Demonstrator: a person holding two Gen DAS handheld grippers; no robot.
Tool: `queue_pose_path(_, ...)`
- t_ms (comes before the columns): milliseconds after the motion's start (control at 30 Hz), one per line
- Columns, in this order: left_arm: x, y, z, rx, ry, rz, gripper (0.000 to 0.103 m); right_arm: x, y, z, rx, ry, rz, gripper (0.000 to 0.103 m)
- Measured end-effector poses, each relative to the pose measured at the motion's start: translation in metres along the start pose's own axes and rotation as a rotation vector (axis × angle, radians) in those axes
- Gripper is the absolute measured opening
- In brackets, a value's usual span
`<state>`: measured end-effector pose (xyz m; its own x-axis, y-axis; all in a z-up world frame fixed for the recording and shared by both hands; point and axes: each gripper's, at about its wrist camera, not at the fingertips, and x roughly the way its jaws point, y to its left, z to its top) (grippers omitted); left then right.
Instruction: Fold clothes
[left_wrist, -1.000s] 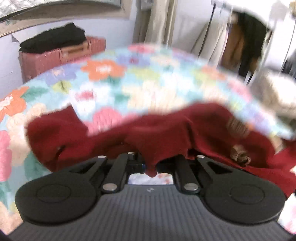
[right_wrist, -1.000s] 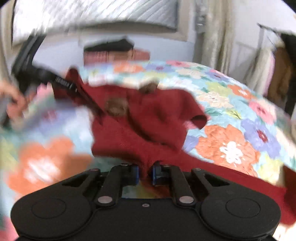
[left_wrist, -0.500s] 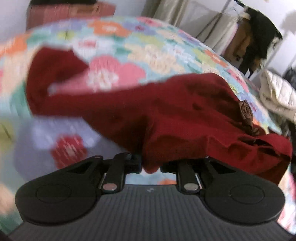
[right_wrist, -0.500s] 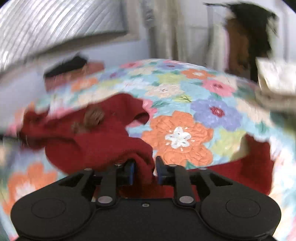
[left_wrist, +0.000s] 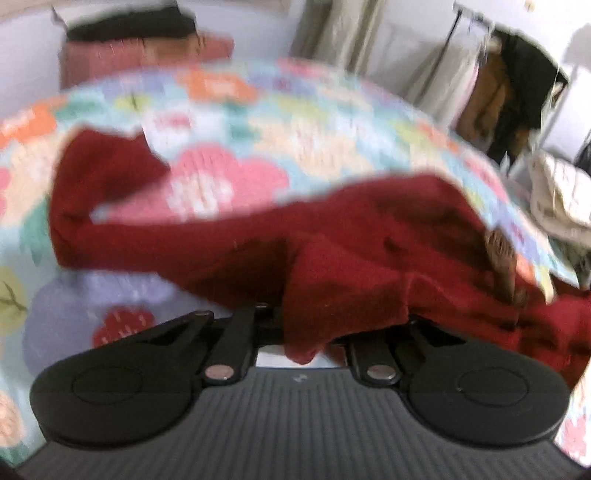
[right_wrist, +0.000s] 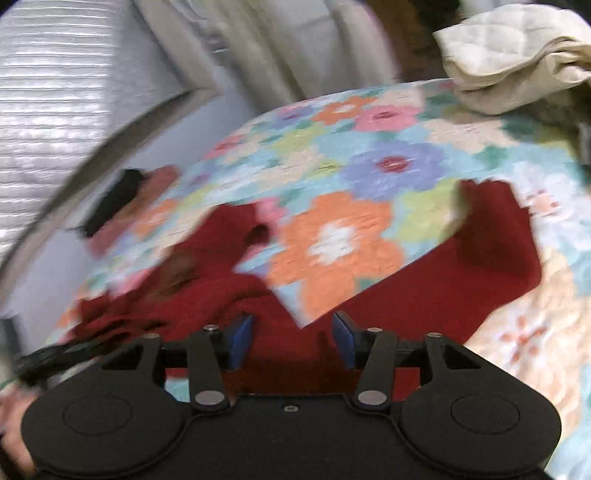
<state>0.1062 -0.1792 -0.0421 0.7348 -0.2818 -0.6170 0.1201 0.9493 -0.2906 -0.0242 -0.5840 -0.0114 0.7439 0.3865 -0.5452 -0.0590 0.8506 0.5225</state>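
We read no brand, label or writing on any item, both views being motion-blurred. Item one, the left gripper (left_wrist: 303, 332), points level across the floral quilt (left_wrist: 258, 122) toward twelve o'clock, clenched on a fold of the dark red sweater (left_wrist: 332, 266), which drapes over its jaws and trails one sleeve to ten o'clock, a brown rosette (left_wrist: 500, 254) sitting at three o'clock. Item two, the right gripper (right_wrist: 291, 339), tilts down over the quilt with its blue pads (right_wrist: 240, 339) spread apart and released, the sweater lying beneath them with one sleeve running to two o'clock; a cream quilted bundle (right_wrist: 517, 51) rests at one o'clock.
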Motion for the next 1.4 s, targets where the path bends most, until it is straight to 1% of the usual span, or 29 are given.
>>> queue_pose_path(33,-0.005,-0.002,0.0,0.005,-0.025,0.013,0.009,-0.003,0.01,-0.007,-0.015,0.027,0.08,0.052)
queue_pose_path(67,-0.008,-0.003,0.0,0.008,-0.038,0.025,0.009,-0.002,0.026,-0.016,-0.058,0.067,0.133,0.052)
queue_pose_path(100,-0.01,-0.004,0.0,0.009,-0.034,0.032,0.009,0.004,0.041,-0.026,-0.123,0.104,0.139,0.052)
queue_pose_path(133,-0.011,-0.005,-0.001,0.007,-0.029,0.033,0.009,0.012,0.054,-0.035,-0.196,0.126,0.111,0.052)
queue_pose_path(200,-0.015,-0.004,-0.002,-0.002,-0.022,0.034,0.009,0.033,0.07,-0.05,-0.298,0.142,0.023,0.052)
queue_pose_path(233,-0.019,-0.002,-0.003,-0.009,-0.023,0.033,0.009,0.038,0.068,-0.053,-0.277,0.129,0.009,0.053)
queue_pose_path(300,-0.028,0.003,-0.002,-0.033,-0.035,0.026,0.009,0.045,0.059,-0.055,-0.192,0.091,-0.002,0.053)
queue_pose_path(367,-0.039,0.01,-0.002,-0.056,-0.054,0.022,0.009,0.05,0.047,-0.055,-0.103,0.065,-0.032,0.057)
queue_pose_path(400,-0.044,0.014,-0.001,-0.065,-0.064,0.023,0.009,0.052,0.042,-0.054,-0.058,0.052,-0.048,0.058)
queue_pose_path(500,-0.051,0.02,-0.001,-0.073,-0.072,0.022,0.009,0.062,0.027,-0.048,0.0,0.025,-0.087,0.058)
queue_pose_path(533,-0.051,0.021,-0.003,-0.077,-0.067,0.022,0.009,0.065,0.023,-0.046,0.021,0.021,-0.078,0.058)
queue_pose_path(567,-0.051,0.022,-0.004,-0.082,-0.062,0.022,0.009,0.067,0.019,-0.044,0.044,0.018,-0.063,0.054)
queue_pose_path(600,-0.052,0.023,-0.005,-0.085,-0.055,0.022,0.009,0.07,0.017,-0.043,0.053,0.039,-0.034,0.043)
queue_pose_path(633,-0.053,0.023,-0.008,-0.086,-0.046,0.022,0.009,0.07,0.017,-0.042,0.047,0.067,0.009,0.005)
queue_pose_path(667,-0.055,0.023,-0.009,-0.085,-0.042,0.021,0.009,0.065,0.02,-0.044,0.025,0.069,0.033,0.006)
queue_pose_path(733,-0.064,0.025,-0.007,-0.086,-0.054,0.016,0.009,0.049,0.031,-0.049,-0.068,0.044,0.045,0.005)
queue_pose_path(767,-0.072,0.028,-0.004,-0.118,-0.063,-0.004,0.008,0.038,0.039,-0.052,-0.108,0.032,0.053,0.005)
queue_pose_path(833,-0.089,0.037,0.003,-0.198,-0.078,-0.055,0.008,0.011,0.055,-0.053,-0.172,-0.006,0.118,0.005)
queue_pose_path(867,-0.098,0.039,0.005,-0.202,-0.086,-0.054,0.008,-0.002,0.062,-0.054,-0.204,-0.024,0.158,0.005)
queue_pose_path(900,-0.105,0.039,0.005,-0.188,-0.09,-0.038,0.008,-0.009,0.066,-0.056,-0.226,-0.015,0.182,0.005)
queue_pose_path(933,-0.111,0.041,0.002,-0.176,-0.087,-0.019,0.008,-0.015,0.07,-0.059,-0.245,0.003,0.201,0.005)
queue_pose_path(1000,-0.116,0.047,-0.013,-0.164,-0.054,0.018,0.008,-0.013,0.068,-0.074,-0.221,0.063,0.218,0.005)
queue_pose_path(1033,-0.116,0.052,-0.022,-0.155,-0.04,0.046,0.008,-0.007,0.067,-0.086,-0.217,0.112,0.208,0.005)
queue_pose_path(1133,-0.113,0.064,-0.052,-0.131,0.021,0.124,0.008,0.016,0.061,-0.115,-0.223,0.235,0.122,0.005)
queue_pose_path(1167,-0.112,0.066,-0.057,-0.129,0.039,0.136,0.008,0.019,0.059,-0.121,-0.224,0.247,0.097,0.005)
queue_pose_path(1200,-0.113,0.066,-0.059,-0.127,0.041,0.139,0.008,0.018,0.059,-0.119,-0.219,0.24,0.093,0.005)
queue_pose_path(1233,-0.118,0.064,-0.058,-0.116,0.025,0.139,0.008,0.015,0.059,-0.115,-0.213,0.23,0.094,0.005)
queue_pose_path(1367,-0.157,0.038,-0.044,-0.011,-0.128,0.136,0.008,-0.012,0.076,-0.087,-0.24,0.123,0.156,0.005)
queue_pose_path(1400,-0.161,0.035,-0.044,0.007,-0.13,0.148,0.008,-0.016,0.078,-0.083,-0.248,0.121,0.164,0.005)
